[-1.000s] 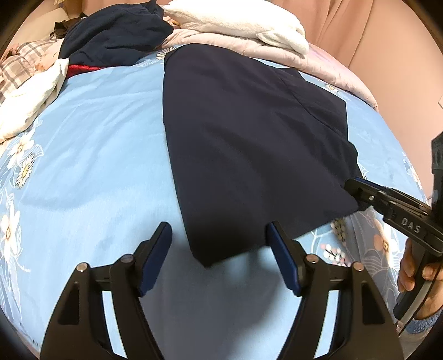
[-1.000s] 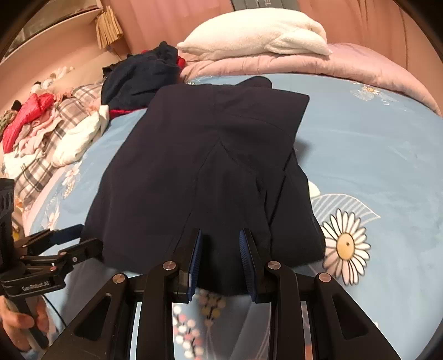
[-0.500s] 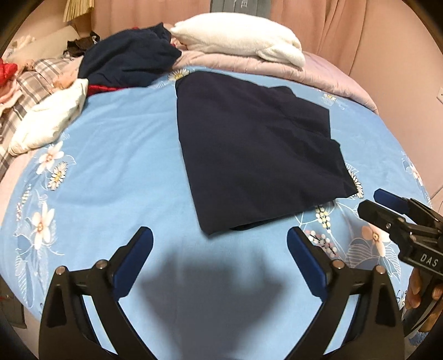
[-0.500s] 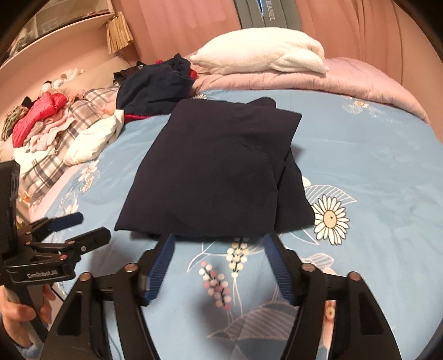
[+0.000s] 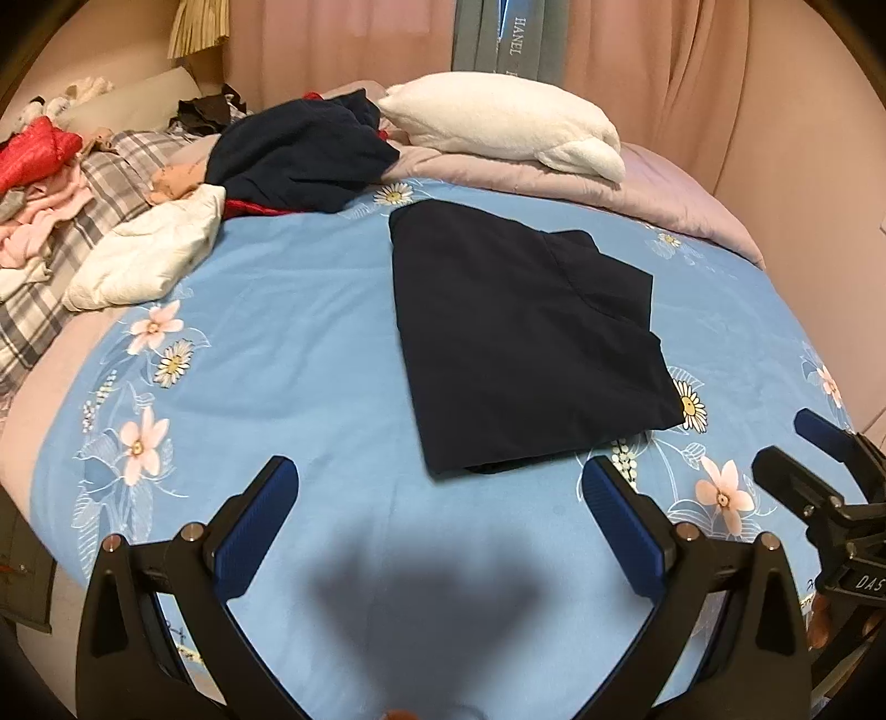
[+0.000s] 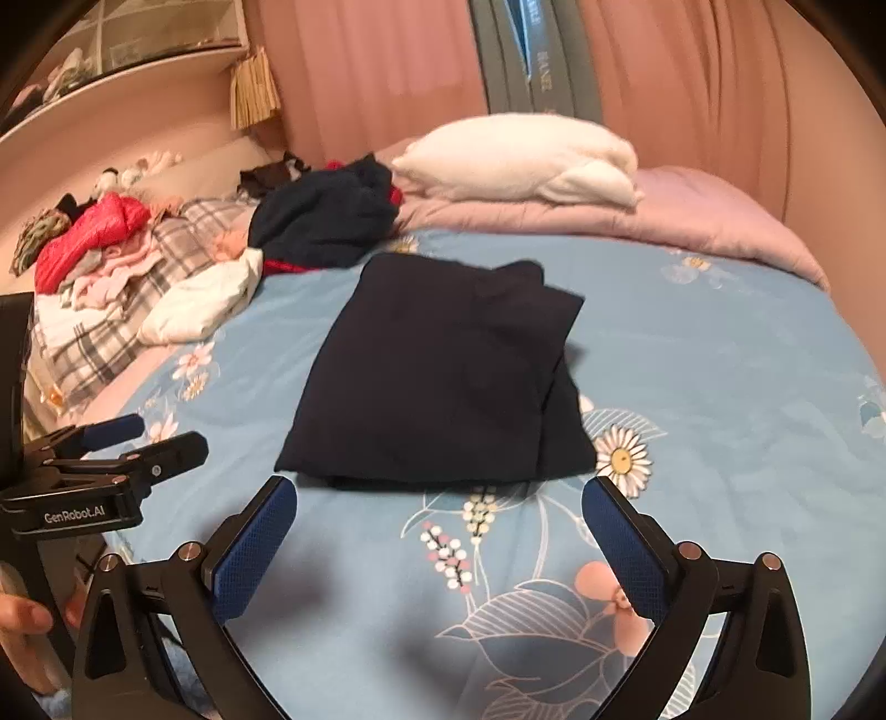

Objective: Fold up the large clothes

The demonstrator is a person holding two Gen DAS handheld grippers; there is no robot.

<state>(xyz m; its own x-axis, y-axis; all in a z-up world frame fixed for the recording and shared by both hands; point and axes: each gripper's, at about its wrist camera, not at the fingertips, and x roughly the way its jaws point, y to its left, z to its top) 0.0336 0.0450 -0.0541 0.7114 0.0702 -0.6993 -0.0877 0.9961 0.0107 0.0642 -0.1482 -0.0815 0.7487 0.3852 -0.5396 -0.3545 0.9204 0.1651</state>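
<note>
**Both grippers wide open, dark garment folded on the bed**

Nearest to me, my left gripper [image 5: 440, 493] hangs over the near edge of the bed [image 5: 288, 343]. Its jaws have just been opening and now stand as wide as they go. Nothing is between them, only bare blue sheet with a dark shadow on it. My right gripper [image 6: 440, 498] is the same: its jaws have just been opening, they are spread wide, and they hold nothing. Flower prints on the sheet show between its blue pads [image 6: 252, 545].

Each gripper shows up in the other one's view, off to the side. I can see a bit of the person's hand [image 6: 25, 615] on the handle at the left edge of the right view.

Both grippers point down at a slant toward the bed.

Just past the fingertips lies the folded dark garment [image 5: 520, 349]. It sits flat on the sheet, about in the middle of the bed and a little toward the right edge. No gripper touches it. A second layer peeks out along its right side.

Farther off, near the left edge of the bed, lies a white bundle [image 5: 147, 257] beside a plaid cloth [image 5: 83, 183] and a red thing [image 5: 33, 152]. Behind the folded garment a crumpled dark pile [image 5: 302, 155] sits near the far edge. A white pillow [image 5: 504, 130] rests on a pink blanket [image 5: 664, 194] there. Pink curtains [image 5: 343, 50] hang at the very back.
</note>
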